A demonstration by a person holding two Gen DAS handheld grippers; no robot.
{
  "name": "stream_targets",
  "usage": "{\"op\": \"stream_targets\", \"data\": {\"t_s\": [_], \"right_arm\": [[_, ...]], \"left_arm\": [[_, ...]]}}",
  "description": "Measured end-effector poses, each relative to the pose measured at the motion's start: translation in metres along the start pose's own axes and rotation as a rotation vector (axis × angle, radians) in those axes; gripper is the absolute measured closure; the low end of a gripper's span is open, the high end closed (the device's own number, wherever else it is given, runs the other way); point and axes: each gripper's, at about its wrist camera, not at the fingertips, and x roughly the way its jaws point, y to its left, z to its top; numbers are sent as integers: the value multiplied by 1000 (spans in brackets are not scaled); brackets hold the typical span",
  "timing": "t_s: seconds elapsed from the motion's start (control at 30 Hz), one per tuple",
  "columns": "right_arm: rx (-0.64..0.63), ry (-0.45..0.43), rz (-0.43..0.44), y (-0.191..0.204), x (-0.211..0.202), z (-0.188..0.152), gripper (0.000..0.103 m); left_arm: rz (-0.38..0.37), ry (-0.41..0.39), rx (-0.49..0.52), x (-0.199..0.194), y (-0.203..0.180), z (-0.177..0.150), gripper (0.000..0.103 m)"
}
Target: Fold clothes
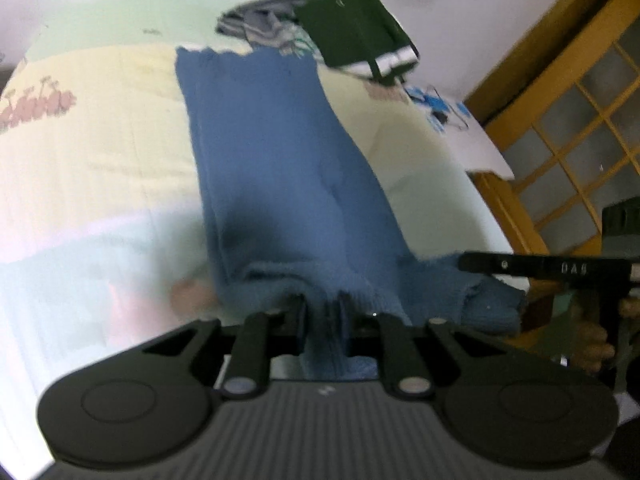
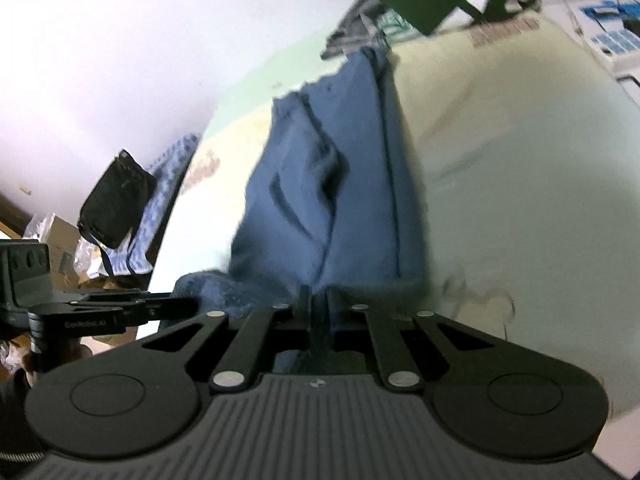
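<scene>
- Nearest our lens, the left tool point(image 1: 320, 306) has its fingers drawn narrow on the near edge of the blue garment point(image 1: 276, 152), with a strip of cloth hanging down between them.
- From the right wrist view we see the same thing: the right tool point(image 2: 318, 300) is pinched tight on that garment's near hem point(image 2: 320, 184).
- Ahead of both tools the blue garment runs away from us in a long band over the bed point(image 1: 92, 128) (pale quilted cover, yellow and green, with a pink printed patch); it is creased along its length.
- Beyond the garment's far end, we make out a dark green item with white stripes point(image 1: 360, 36) and, just left of it, a striped grey bundle point(image 1: 264, 20). Both are blurred.
- To the right of the left tool, the other tool's black arm reaches in, and the hand point(image 1: 596, 340) holding it shows at the frame edge.
- Further right stands a wooden lattice panel point(image 1: 576, 92).
- Left of the right tool, a black bag point(image 2: 116, 200) hangs by the wall.
</scene>
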Motion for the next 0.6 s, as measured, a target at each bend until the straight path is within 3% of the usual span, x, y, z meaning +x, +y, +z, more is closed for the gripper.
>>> {"op": "stream_targets", "data": {"t_s": [0.23,0.33,0.43,0.57,0.6], "right_arm": [[8,-39,48,-16,23,42,95],[16,-46,48,-27,35,61,103],[-2,-46,43,-35,49,78,103],[-33,-62,14,-45,54,94,95],[-89,-60,14,-46,49,95,93]], "left_arm": [[54,-30,-92,18,16,39,91],[72,-28,-142,27,31,53,91],[91,-12,-190,45,42,61,91],[122,-7,-227,59,51,68,91],[130,-8,-230,60,53,69,91]]}}
